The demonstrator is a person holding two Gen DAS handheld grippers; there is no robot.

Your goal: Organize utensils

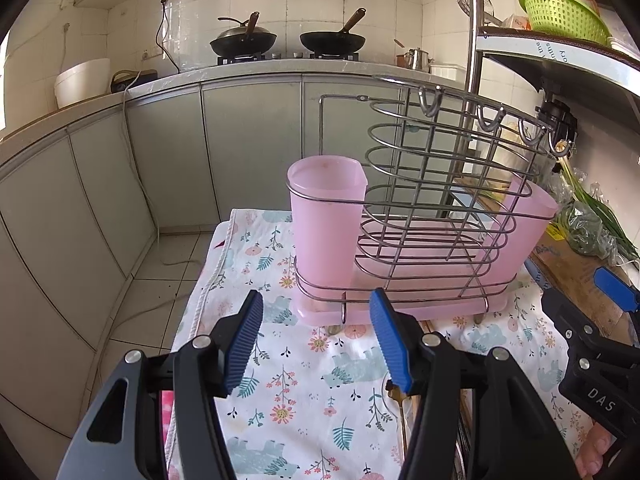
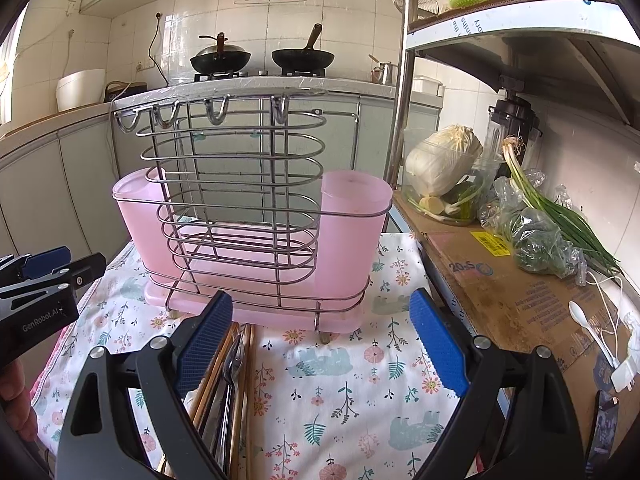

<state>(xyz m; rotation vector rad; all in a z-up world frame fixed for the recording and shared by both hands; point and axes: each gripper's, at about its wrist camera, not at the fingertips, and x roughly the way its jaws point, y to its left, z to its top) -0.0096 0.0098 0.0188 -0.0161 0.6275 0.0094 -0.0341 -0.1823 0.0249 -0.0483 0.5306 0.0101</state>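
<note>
The left gripper point(image 1: 316, 344) hangs with its jaws spread and empty above the floral cloth point(image 1: 304, 400). Ahead stands the wire utensil rack point(image 2: 240, 208) with 2 pink cups. Chopsticks and a spoon point(image 2: 230, 380) lie by the right gripper point(image 2: 320, 344), likewise gaping and empty.

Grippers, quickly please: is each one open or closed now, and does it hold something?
Left gripper: open, holds nothing.
Right gripper: open, holds nothing; the utensils lie on the cloth below it.
</note>
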